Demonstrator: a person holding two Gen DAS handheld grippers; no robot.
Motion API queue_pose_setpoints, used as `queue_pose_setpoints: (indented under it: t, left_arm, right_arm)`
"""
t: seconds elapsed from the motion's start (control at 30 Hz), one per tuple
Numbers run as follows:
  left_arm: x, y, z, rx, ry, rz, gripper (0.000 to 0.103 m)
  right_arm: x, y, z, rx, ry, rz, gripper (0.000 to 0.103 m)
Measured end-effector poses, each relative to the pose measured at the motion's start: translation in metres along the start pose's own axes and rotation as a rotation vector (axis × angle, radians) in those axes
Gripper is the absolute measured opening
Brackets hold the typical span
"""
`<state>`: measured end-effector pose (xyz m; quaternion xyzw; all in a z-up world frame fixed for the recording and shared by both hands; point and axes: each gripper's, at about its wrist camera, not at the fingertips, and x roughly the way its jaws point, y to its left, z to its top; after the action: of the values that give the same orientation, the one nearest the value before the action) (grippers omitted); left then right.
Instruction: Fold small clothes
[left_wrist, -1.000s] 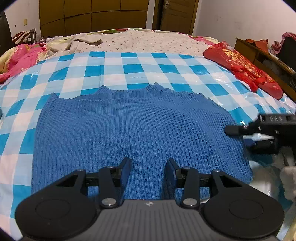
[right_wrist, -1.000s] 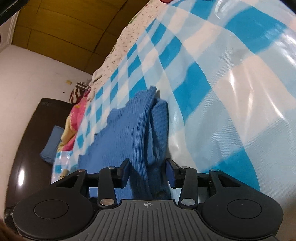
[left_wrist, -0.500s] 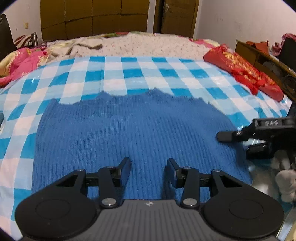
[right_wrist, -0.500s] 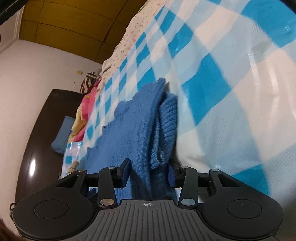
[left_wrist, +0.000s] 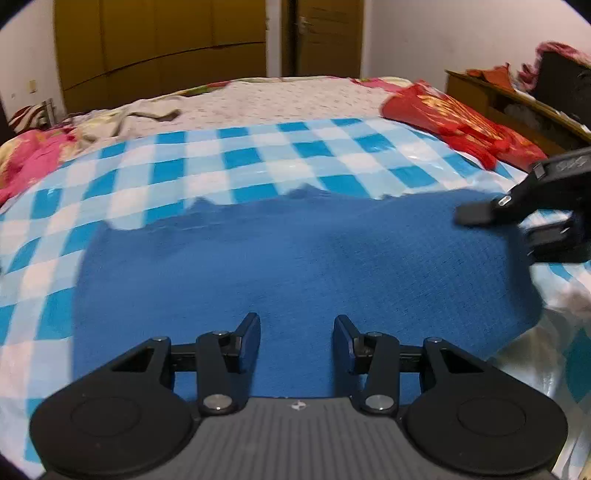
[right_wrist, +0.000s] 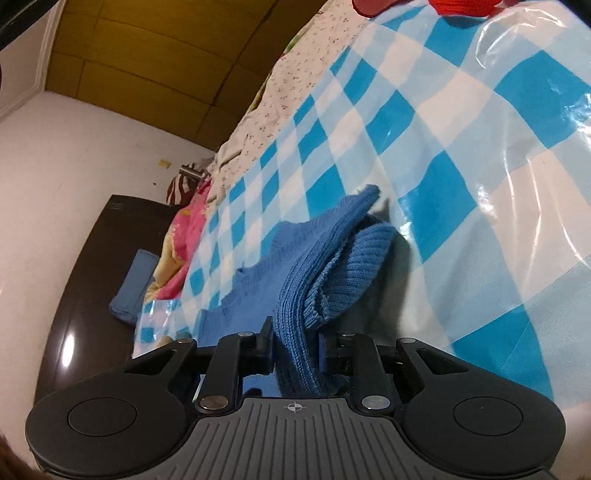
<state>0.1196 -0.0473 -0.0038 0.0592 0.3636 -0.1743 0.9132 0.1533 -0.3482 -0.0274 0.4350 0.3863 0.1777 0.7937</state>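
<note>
One blue knit sweater (left_wrist: 295, 266) lies spread on the blue-checked sheet (left_wrist: 236, 158). My left gripper (left_wrist: 296, 341) sits over its near hem, fingers wide with nothing between them. At the right edge my right gripper (right_wrist: 295, 345) pinches a bunched fold, lifted off the sheet

Blue ribbed knit sweater (left_wrist: 295, 266), spread on checkered sheet, right edge bunched and lifted, folded layers
</note>
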Motion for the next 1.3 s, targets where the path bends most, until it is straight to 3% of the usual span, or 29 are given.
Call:
queue_pose_setpoints:
  t: [0.23,0.33,0.53,0.7,0.8,1.03,1.13,1.23,1.3]
  left_arm:
    - [-0.025,0.057,-0.017,-0.117,-0.058,0.055,0.053]
    - [-0.015,0.073,-0.031,-0.155,-0.008,0.024,0.053]
    - [-0.025,0.099,-0.045,-0.273,-0.043,-0.089,0.053]
    - [-0.030,0.122,-0.056,-0.375,-0.038,-0.169,0.054]
    - [-0.031,0.131,-0.058,-0.415,-0.041,-0.192,0.054]
    - [-0.049,0.137,-0.072,-0.439,-0.047,-0.189,0.054]
    - [-0.056,0.143,-0.076,-0.477,-0.055,-0.181,0.054]
    - [-0.068,0.149,-0.083,-0.527,-0.062,-0.173,0.054]
    - [-0.080,0.153,-0.090,-0.568,-0.082,-0.144,0.054]
  right_arm:
    - [0.008,0.095,0.004,-0.158,0.028,-0.065,0.021]
    - [0.030,0.141,0.003,-0.239,0.057,-0.121,0.021]
    - [0.103,0.214,-0.026,-0.391,0.145,-0.217,0.021]
    - [0.178,0.227,-0.057,-0.388,0.262,-0.269,0.023]
    - [0.200,0.228,-0.075,-0.387,0.306,-0.284,0.027]
    - [0.199,0.243,-0.091,-0.421,0.356,-0.256,0.033]
    - [0.195,0.246,-0.093,-0.363,0.381,-0.171,0.032]
    - [0.193,0.256,-0.095,-0.389,0.339,-0.151,0.032]
    - [0.188,0.261,-0.094,-0.454,0.290,-0.187,0.033]
